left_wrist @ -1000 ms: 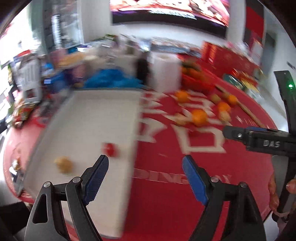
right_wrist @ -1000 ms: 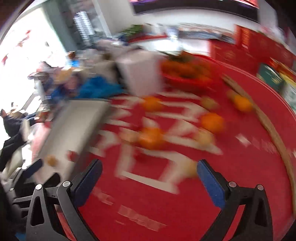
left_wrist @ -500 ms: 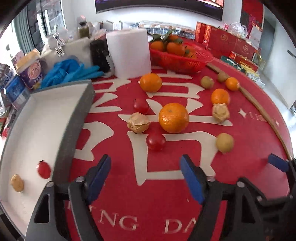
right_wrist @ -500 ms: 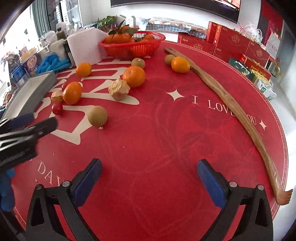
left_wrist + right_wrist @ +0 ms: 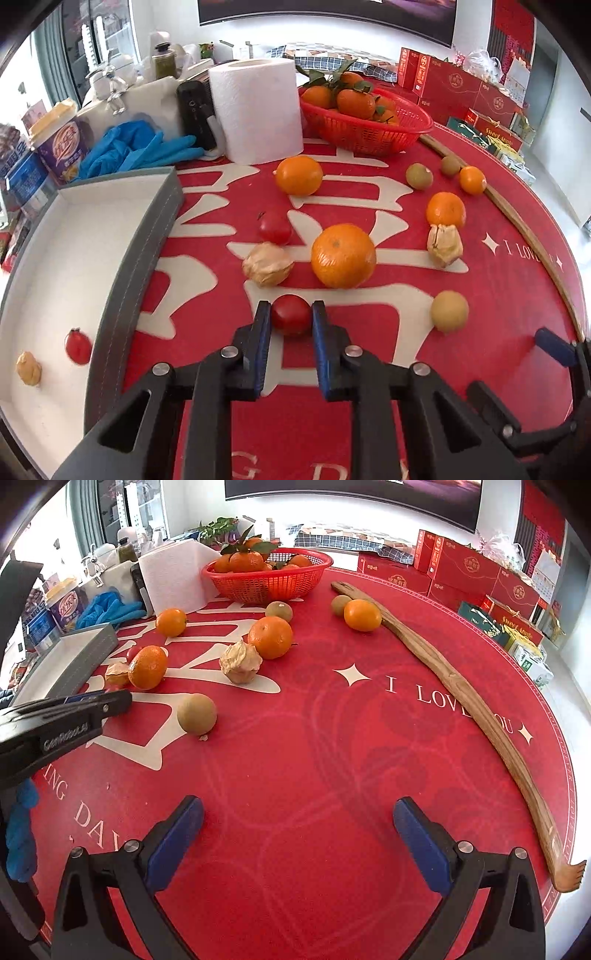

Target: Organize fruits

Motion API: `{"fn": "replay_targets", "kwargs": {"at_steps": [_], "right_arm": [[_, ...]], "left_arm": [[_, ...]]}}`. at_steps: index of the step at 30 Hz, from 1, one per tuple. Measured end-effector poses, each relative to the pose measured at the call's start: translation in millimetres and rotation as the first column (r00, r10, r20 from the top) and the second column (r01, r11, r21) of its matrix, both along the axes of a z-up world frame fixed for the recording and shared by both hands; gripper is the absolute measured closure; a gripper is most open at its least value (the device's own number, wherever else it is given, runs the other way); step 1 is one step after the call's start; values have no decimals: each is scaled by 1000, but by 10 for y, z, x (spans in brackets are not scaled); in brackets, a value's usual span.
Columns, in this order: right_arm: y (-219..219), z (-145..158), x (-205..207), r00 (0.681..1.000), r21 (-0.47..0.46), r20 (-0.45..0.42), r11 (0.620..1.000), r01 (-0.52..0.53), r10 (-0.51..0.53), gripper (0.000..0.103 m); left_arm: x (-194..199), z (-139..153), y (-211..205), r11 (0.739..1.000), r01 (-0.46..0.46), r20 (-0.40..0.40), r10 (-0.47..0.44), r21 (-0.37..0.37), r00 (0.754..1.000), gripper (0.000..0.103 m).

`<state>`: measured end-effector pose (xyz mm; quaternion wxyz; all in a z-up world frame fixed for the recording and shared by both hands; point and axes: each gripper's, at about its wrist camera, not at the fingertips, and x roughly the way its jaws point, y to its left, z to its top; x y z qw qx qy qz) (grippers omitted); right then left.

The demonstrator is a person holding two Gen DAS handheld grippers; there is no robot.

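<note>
Gripping a cherry tomato [image 5: 290, 314] on the red round table [image 5: 369, 424], beside the grey tray [image 5: 122, 302].
Your left gripper [image 5: 289, 318] has just closed, its blue pads pressing the tomato's sides; your right gripper [image 5: 297, 825] hovers wide open and empty over bare red cloth, well apart from the fruit.
</note>
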<state>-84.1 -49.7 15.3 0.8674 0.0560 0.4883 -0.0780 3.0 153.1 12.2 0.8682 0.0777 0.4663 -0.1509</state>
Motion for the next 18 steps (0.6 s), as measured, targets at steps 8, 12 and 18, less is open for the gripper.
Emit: {"fn": "replay_targets", "kwargs": {"at_steps": [8, 12, 18], "right_arm": [[241, 0, 375, 996, 7, -17, 996, -89, 89, 0], [376, -10, 568, 992, 5, -4, 992, -123, 123, 0], [416, 59, 595, 993, -5, 36, 994, -113, 113, 43]], "left_arm": [[-218, 6, 239, 1000, -31, 25, 31, 4, 999, 79], [-244, 6, 265, 999, -38, 28, 37, 1, 999, 79], [-266, -4, 252, 999, -32, 55, 32, 11, 998, 79]]}}
